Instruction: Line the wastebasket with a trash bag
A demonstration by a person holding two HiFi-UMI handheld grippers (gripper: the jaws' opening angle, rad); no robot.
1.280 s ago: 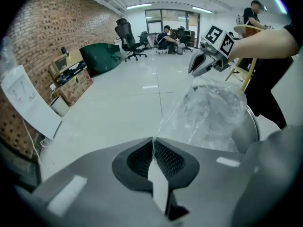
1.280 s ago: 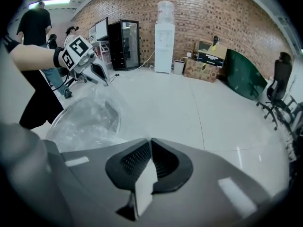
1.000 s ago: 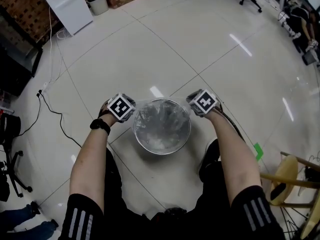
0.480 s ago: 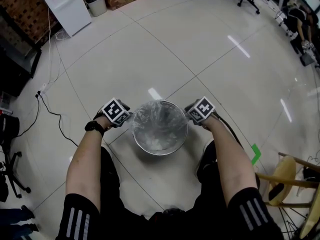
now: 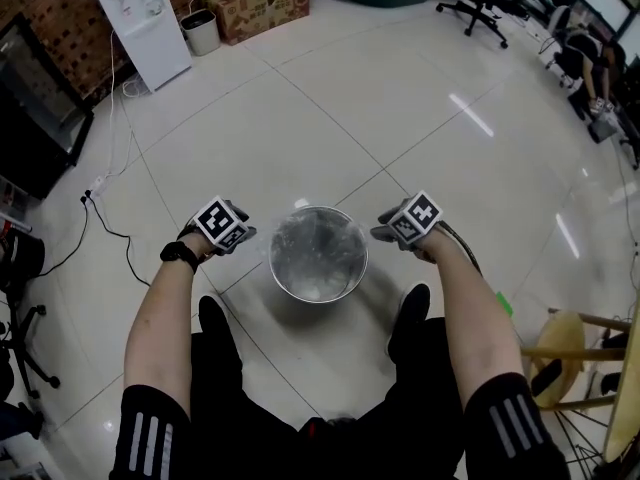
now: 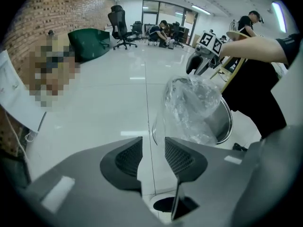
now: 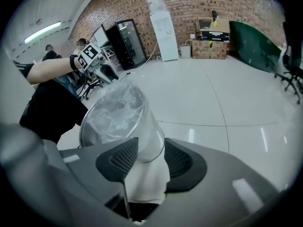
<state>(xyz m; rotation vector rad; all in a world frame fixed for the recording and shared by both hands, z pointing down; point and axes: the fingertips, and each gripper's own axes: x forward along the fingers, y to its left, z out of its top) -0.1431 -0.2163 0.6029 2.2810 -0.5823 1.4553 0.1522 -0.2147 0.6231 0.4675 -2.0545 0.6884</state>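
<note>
Wastebasket (image 5: 366, 254) stands upright on the tiled floor (image 5: 330, 118), just ahead of the person's shoes and between the two arms. The clear trash bag (image 5: 316, 252) sits inside it, crinkled against the metal. In the left tongs' view the film rises above the rim and drapes over the near side.

Change from a second ago: we then see both tongs right at the rim, one on each side. Now both stand clear of it, drawn outward, with open floor between each and the basket. The basket also looks smaller and farther off in the head view.

Left tongs (image 5: 243, 236): the jaws have just been opening and are now spread. In their own view (image 6: 153, 143) we see only floor between the pads, with the bag (image 6: 189, 105) and basket wall (image 6: 223, 123) farther off to the right.

Right tongs (image 5: 386, 234): the jaws have also just been opening and are spread wider. In their view (image 7: 150, 150) the bag-covered basket (image 7: 86, 130) shows beyond the gap, but the pads do not press on it.
</note>
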